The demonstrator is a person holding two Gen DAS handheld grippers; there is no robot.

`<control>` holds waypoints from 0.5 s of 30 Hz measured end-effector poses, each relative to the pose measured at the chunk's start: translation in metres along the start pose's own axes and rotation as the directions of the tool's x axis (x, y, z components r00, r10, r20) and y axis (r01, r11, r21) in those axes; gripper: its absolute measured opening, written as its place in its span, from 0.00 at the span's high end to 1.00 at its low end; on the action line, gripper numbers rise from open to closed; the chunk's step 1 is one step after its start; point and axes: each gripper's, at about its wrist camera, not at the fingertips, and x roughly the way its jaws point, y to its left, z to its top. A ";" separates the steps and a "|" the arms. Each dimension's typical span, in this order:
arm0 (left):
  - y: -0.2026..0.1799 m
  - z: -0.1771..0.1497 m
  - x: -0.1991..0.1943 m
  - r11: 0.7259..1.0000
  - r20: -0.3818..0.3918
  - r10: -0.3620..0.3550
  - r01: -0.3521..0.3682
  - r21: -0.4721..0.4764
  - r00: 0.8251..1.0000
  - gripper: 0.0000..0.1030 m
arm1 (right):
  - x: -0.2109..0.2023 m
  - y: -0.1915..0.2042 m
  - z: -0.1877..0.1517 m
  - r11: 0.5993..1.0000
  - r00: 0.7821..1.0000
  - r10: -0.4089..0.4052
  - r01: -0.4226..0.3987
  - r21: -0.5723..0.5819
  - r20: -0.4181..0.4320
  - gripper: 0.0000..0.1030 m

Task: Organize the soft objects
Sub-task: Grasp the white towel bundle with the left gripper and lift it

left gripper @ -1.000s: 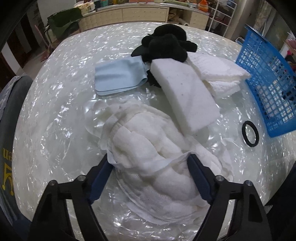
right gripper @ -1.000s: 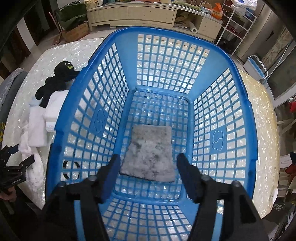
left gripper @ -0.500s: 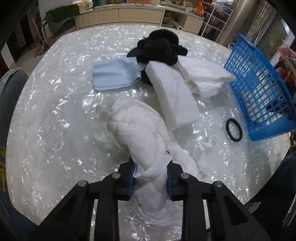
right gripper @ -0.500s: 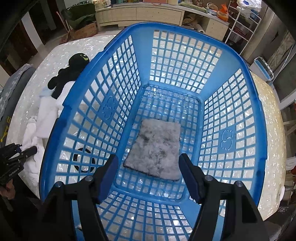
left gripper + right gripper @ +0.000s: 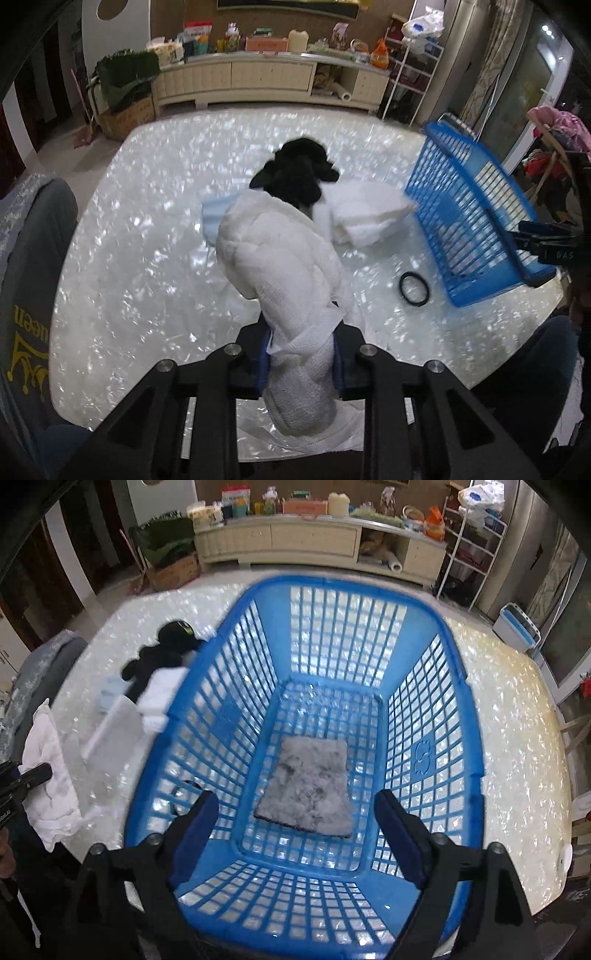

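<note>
1. Leftmost, the left gripper (image 5: 301, 356): jaws pinched on a white gauze cloth (image 5: 280, 266), bunched and lifted, its tail trailing on the pearly table (image 5: 122, 258).
2. Behind it: a pale blue cloth (image 5: 212, 214), a black plush toy (image 5: 295, 173) and folded white towels (image 5: 369, 214), all lying close together on the table.
3. Further right: a black ring (image 5: 413, 288), just beside the blue basket (image 5: 458, 701).
4. In the basket: a grey fuzzy pad (image 5: 308, 786), flat on the floor.
5. Rightmost, the right gripper (image 5: 295, 823): jaws spread wide and just opened further, nothing between them, hanging above the pad.
6. Handling advice: I would raise the gauze until its tail clears the table, carry it over the basket rim, and release beside the pad; the empty gripper should move aside first.
7. Hard to make out: the white slab (image 5: 114, 725) is largely hidden behind the gauze in the left view; the basket wall is motion-blurred there.
</note>
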 end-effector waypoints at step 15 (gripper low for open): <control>-0.042 0.037 -0.066 0.994 0.099 -0.095 0.088 0.070 0.991 0.77 | -0.041 -0.001 -0.023 1.000 0.989 0.010 -0.013 0.022 0.148 0.00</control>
